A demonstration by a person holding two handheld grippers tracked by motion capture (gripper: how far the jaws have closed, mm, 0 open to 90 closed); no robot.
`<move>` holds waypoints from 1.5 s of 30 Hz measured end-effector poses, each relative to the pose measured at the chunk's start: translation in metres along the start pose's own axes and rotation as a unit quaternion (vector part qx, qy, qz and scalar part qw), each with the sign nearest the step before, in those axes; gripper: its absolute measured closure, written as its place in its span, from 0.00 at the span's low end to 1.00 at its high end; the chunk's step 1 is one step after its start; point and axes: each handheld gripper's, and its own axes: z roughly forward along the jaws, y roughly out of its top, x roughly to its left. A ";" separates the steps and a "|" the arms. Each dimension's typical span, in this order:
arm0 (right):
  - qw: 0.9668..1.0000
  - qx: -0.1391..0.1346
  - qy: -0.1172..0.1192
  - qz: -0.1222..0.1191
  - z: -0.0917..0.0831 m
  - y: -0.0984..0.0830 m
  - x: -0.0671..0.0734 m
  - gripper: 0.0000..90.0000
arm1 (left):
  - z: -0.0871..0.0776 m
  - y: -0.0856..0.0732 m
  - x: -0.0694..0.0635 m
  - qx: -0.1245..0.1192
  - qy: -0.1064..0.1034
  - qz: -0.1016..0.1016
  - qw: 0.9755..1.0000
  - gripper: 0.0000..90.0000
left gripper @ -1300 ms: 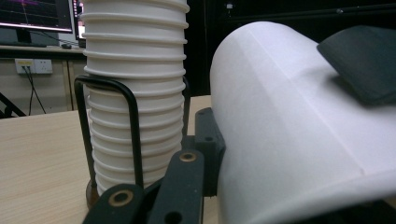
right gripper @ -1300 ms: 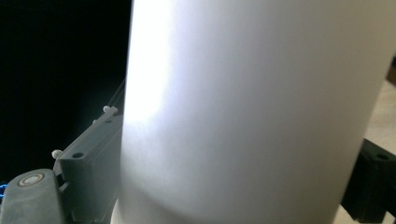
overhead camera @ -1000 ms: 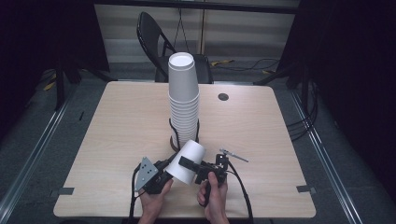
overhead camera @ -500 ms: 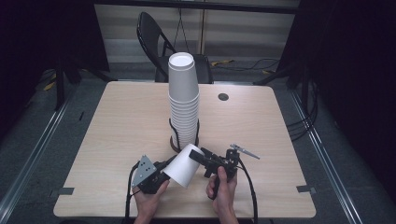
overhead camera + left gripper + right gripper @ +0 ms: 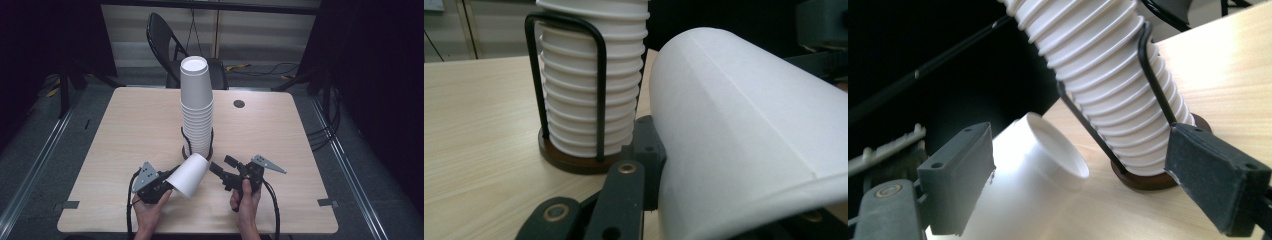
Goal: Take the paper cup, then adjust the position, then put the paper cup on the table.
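Pale wood-grain laminate covers the bench (image 5: 125,130), a squarish top with rounded corners and a small dark round grommet (image 5: 239,104) set near its far edge. Round it the room is dim: grey floor, black drapes at both sides, a light slatted wall at the back, and a black folding chair (image 5: 165,37) standing just behind the far edge. Metal rails run along the floor on the left and right, and loose cables lie on the floor behind the bench and at its right.

Near the middle of the bench a tall stack of white paper cups (image 5: 196,107) stands upright in a black wire holder (image 5: 186,142) on a dark round base.

Toward the near edge, the left tool (image 5: 170,182) is clenched on a single white paper cup (image 5: 188,175), gripping it at its wide rim end; the cup lies tilted, its narrow base pointing toward the stack, close to the holder but apart from it. In the left gripper view the cup's wall bulges large beside the jaw.

Just to the right, the right tool (image 5: 223,167) is released, its jaws spread with nothing between them, aimed at the cup and apart from it.
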 end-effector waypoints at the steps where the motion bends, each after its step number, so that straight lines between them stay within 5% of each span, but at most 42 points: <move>1: 1.000 0.004 0.001 -0.012 0.000 -0.001 0.000 0.14 | 0.000 0.001 0.001 0.006 0.002 0.001 1.000 0.96; 9: 0.995 0.026 -0.008 -0.091 0.000 -0.009 0.003 0.14 | 0.000 0.008 0.007 0.042 -0.004 0.008 0.999 0.96; 14: 0.984 0.025 -0.033 -0.174 0.001 -0.016 0.009 0.14 | -0.002 0.012 0.008 0.066 0.001 0.024 0.998 0.96; 17: 0.981 0.033 -0.038 -0.186 0.002 -0.020 0.009 0.14 | -0.001 0.013 0.011 0.076 -0.003 0.017 0.997 0.96; 19: 0.974 0.050 -0.050 -0.213 0.002 -0.023 0.010 0.16 | -0.002 0.015 0.013 0.084 0.004 0.022 0.996 0.96; 22: 0.972 0.052 -0.045 -0.226 0.001 -0.027 0.014 0.18 | -0.002 0.016 0.018 0.090 -0.013 -0.009 0.996 0.96; 24: 0.962 0.064 -0.048 -0.260 0.002 -0.029 0.018 0.18 | 0.000 0.019 0.018 0.106 -0.010 -0.001 0.994 0.96; 26: 0.959 0.067 -0.049 -0.269 0.003 -0.031 0.019 0.17 | 0.001 0.024 0.017 0.114 -0.014 0.002 0.993 0.96; 28: 0.951 0.073 -0.056 -0.295 0.004 -0.032 0.020 0.16 | 0.002 0.027 0.017 0.118 -0.015 0.001 0.993 0.96; 31: 0.946 0.075 -0.055 -0.311 0.004 -0.035 0.021 0.16 | 0.005 0.034 0.016 0.127 -0.016 0.018 0.992 0.96; 34: 0.931 0.072 -0.071 -0.351 0.003 -0.038 0.021 0.16 | 0.008 0.039 0.015 0.139 -0.017 0.026 0.990 0.96; 37: 0.925 0.077 -0.072 -0.365 0.003 -0.038 0.022 0.16 | 0.011 0.044 0.015 0.155 -0.022 0.026 0.987 0.96; 40: 0.915 0.080 -0.074 -0.388 0.004 -0.040 0.025 0.16 | 0.014 0.050 0.014 0.178 -0.026 0.028 0.983 0.96; 45: 0.895 0.088 -0.084 -0.429 0.005 -0.041 0.032 0.16 | 0.017 0.055 0.014 0.194 -0.035 0.022 0.980 0.96</move>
